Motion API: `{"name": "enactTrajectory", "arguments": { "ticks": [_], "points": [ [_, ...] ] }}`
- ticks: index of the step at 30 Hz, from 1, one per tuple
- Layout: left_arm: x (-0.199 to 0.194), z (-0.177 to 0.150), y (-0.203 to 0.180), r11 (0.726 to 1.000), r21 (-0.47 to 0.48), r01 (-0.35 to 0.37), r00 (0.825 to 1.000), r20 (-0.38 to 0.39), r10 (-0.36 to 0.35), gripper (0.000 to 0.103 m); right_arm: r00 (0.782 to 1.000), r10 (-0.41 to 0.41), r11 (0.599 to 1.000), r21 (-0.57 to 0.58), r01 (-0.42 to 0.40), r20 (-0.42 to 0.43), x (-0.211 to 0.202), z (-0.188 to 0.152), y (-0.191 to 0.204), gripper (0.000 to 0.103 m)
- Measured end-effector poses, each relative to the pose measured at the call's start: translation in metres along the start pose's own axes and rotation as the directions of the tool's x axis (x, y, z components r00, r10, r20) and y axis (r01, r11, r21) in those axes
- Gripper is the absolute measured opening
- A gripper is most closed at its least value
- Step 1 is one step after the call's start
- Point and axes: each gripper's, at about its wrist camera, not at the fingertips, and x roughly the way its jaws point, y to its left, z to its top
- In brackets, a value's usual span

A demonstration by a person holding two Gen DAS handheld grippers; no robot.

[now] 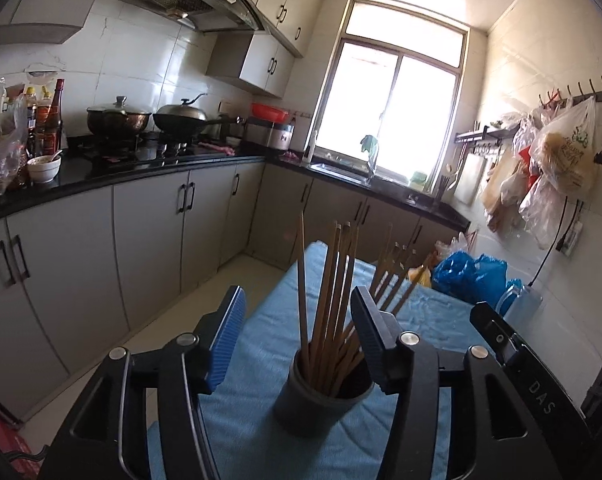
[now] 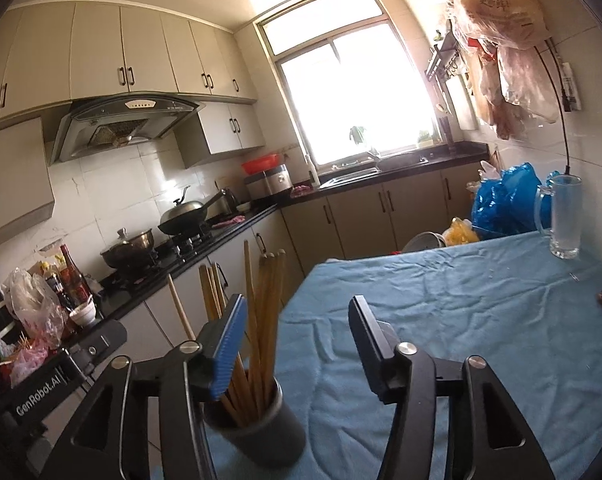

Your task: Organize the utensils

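A dark grey cup (image 1: 321, 396) full of wooden chopsticks (image 1: 333, 300) stands on a table with a blue cloth (image 1: 261, 360). My left gripper (image 1: 299, 340) is open, its blue-padded fingers on either side of the chopsticks just above the cup, not touching them. In the right wrist view the cup (image 2: 261, 436) and chopsticks (image 2: 261, 328) sit at the lower left, partly behind the left finger. My right gripper (image 2: 297, 344) is open and empty above the blue cloth (image 2: 461, 320), to the right of the cup.
A glass mug (image 2: 563, 216) stands at the table's far right corner by blue plastic bags (image 2: 505, 200). Kitchen counter with pots (image 1: 117, 120), bottles and a sink lies to the left and back. Plastic bags (image 1: 561, 156) hang on the right wall.
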Motion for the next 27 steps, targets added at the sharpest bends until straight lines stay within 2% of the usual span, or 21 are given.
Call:
{"name": "enactTrajectory", "arguments": {
  "ticks": [3, 8, 12, 15, 22, 27],
  "points": [
    [-0.007, -0.007, -0.002, 1.0, 0.002, -0.008, 1.0, -0.028, 0.008, 0.054, 1.0, -0.014, 1.0, -0.014, 0.014, -0.021, -0.011, -0.006, -0.003, 0.063],
    [-0.019, -0.022, -0.013, 0.998, 0.046, -0.034, 0.998, -0.045, 0.036, 0.062, 0.997, -0.05, 0.998, -0.035, 0.048, -0.063, -0.021, -0.02, -0.007, 0.069],
    [-0.026, -0.035, -0.021, 0.996, 0.073, -0.057, 0.997, -0.05, 0.061, 0.08, 0.992, -0.081, 0.996, -0.038, 0.077, -0.099, -0.026, -0.03, -0.015, 0.069],
    [-0.029, -0.041, -0.024, 0.994, 0.078, -0.077, 0.995, -0.056, 0.082, 0.088, 0.986, -0.112, 0.993, -0.038, 0.108, -0.122, -0.03, -0.037, -0.024, 0.069],
    [-0.033, -0.051, -0.033, 0.986, 0.117, -0.117, 0.99, -0.061, 0.125, 0.096, 0.973, -0.157, 0.987, -0.008, 0.158, -0.167, -0.036, -0.047, -0.044, 0.07],
    [-0.038, -0.058, -0.04, 0.976, 0.16, -0.15, 0.986, -0.048, 0.16, 0.096, 0.968, -0.165, 0.986, -0.002, 0.167, -0.19, -0.038, -0.054, -0.047, 0.07]
  ]
}}
